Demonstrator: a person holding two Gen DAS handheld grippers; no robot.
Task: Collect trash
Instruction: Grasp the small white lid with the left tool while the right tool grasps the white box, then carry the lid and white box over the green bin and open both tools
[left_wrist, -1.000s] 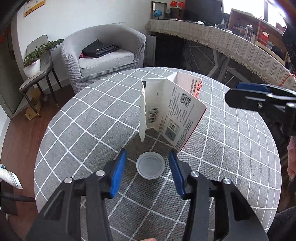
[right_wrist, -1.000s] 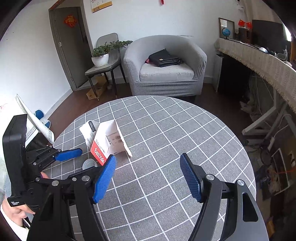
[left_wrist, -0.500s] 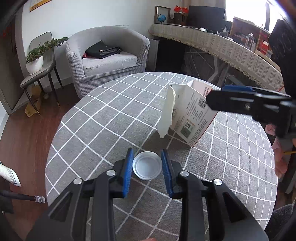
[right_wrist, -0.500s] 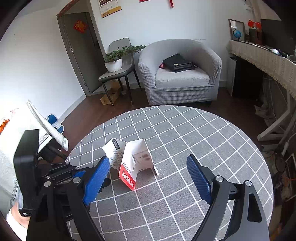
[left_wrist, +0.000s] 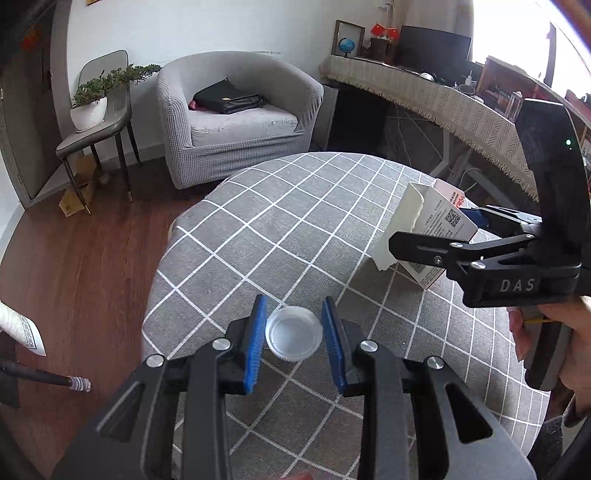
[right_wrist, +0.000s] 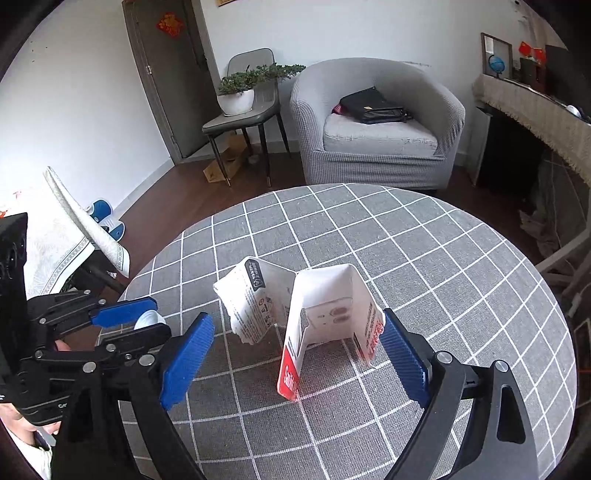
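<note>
The left gripper (left_wrist: 293, 334) is clamped on a white plastic cap (left_wrist: 294, 333), its blue pads (left_wrist: 255, 341) pressed to either side of the cap's ribbed rim. The cap sits open side up between them, at the near left edge of the round table (left_wrist: 295, 229) with its grey checked cloth. In the right wrist view the same gripper (right_wrist: 142, 317) appears at the left, the cap (right_wrist: 147, 318) peeping out white between its blue tips.

The right gripper (right_wrist: 295, 354) stands wide apart. Its jaws have just been opening, though the spread has all but settled now. Between them stands a torn cardboard package (right_wrist: 325, 317), white inside with red printed faces, unfolded so that it props itself upright on the cloth. The right pad (right_wrist: 404, 360) is just beside the package's red edge; whether it touches I cannot tell. The left pad (right_wrist: 186, 360) is clear of the cardboard, with a gap between it and the torn flap. Nothing is squeezed here.

From the left wrist view the package (left_wrist: 432, 229) is seen at the right side of the table, printed codes facing out, with the right gripper (left_wrist: 436, 236) reaching around it and a hand (left_wrist: 554, 332) on its handle.

Beyond the table stand a grey armchair (left_wrist: 236, 118) with a black bag (left_wrist: 229, 98) on its seat, and a side chair (left_wrist: 96, 125) bearing a potted plant (left_wrist: 92, 99).
</note>
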